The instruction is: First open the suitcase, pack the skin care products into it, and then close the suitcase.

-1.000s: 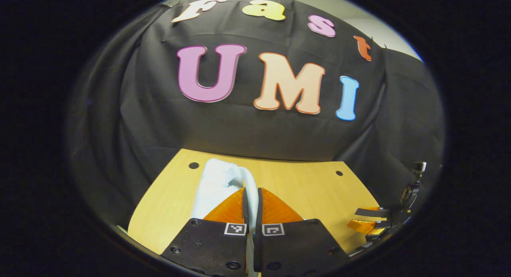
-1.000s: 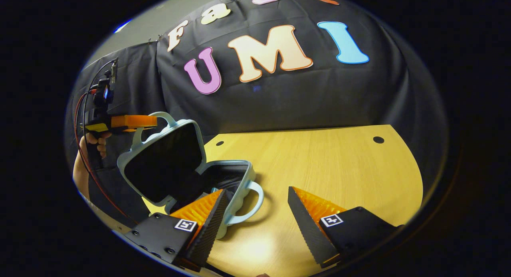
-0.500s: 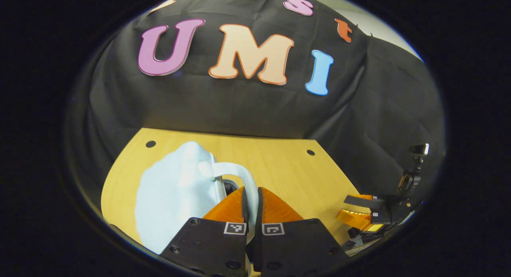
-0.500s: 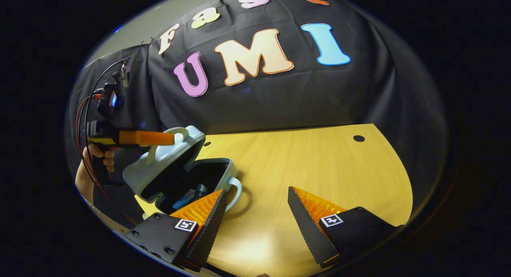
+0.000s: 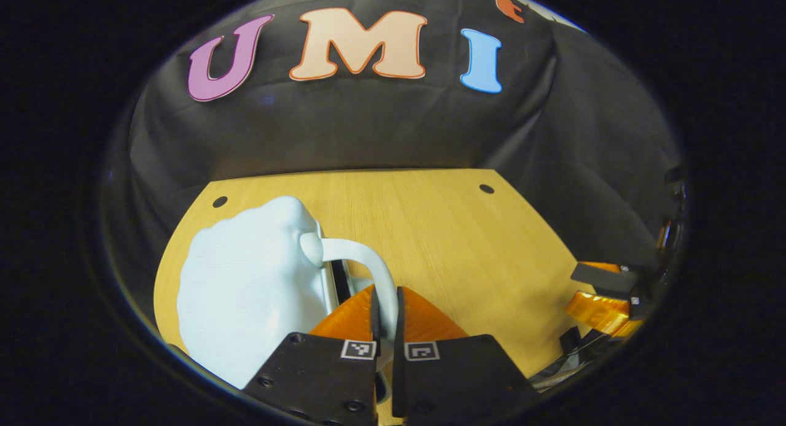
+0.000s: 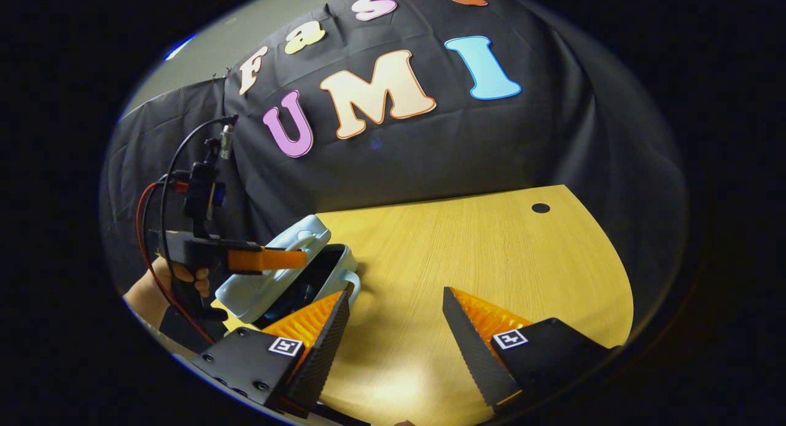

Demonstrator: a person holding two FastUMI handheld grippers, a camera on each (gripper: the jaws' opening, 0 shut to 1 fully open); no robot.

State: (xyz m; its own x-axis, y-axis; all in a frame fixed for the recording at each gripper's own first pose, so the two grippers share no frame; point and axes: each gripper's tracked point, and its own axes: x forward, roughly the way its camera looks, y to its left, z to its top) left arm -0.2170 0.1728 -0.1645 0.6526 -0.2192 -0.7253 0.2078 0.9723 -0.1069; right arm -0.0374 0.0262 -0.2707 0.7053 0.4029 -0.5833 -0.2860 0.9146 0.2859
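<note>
The pale blue suitcase lid (image 5: 245, 285) hangs low over the base (image 6: 341, 267), with a narrow dark gap left between them. My left gripper (image 5: 385, 306) is shut on the lid's curved handle (image 5: 368, 263). In the right gripper view that same left gripper (image 6: 301, 258) holds the handle from the left, with a hand (image 6: 178, 282) behind it. My right gripper (image 6: 393, 309) stands open over the table just right of the suitcase, with nothing between its fingers. What lies inside the suitcase is too dark to make out.
The yellow wooden table (image 6: 491, 254) stretches right of the suitcase, with small round holes near its far corners. Black cloth walls close in behind and at both sides. My right gripper (image 5: 592, 288) shows at the table's right edge in the left gripper view. Red and black cables trail from the left gripper.
The lid has swung down from upright to almost shut, carried by my left gripper on its handle. My right gripper has stayed open in place.
</note>
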